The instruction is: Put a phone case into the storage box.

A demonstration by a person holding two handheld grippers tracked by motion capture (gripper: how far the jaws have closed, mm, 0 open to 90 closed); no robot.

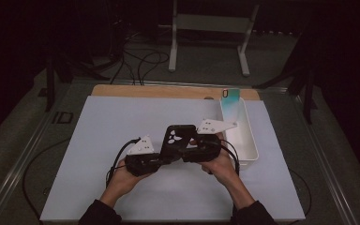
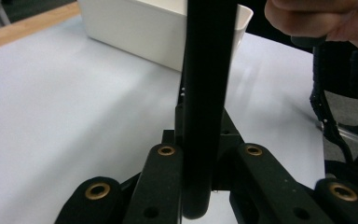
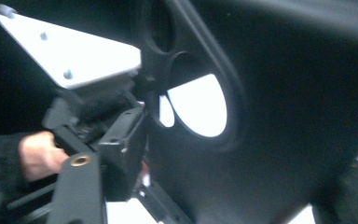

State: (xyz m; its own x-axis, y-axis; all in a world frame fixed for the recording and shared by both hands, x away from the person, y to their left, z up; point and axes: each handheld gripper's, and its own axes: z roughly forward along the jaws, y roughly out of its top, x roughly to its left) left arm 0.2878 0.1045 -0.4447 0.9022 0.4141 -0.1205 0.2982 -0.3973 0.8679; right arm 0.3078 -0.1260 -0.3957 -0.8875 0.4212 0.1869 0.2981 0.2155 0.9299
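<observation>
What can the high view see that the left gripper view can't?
High view: the left hand, the round holes in the black case, and a teal thing standing in the white tub. Left gripper view: up close, the left tongs squeezing the case's thin edge, plus brass screws. Both: the case, the tub, the white table sheet and the right hand.
</observation>
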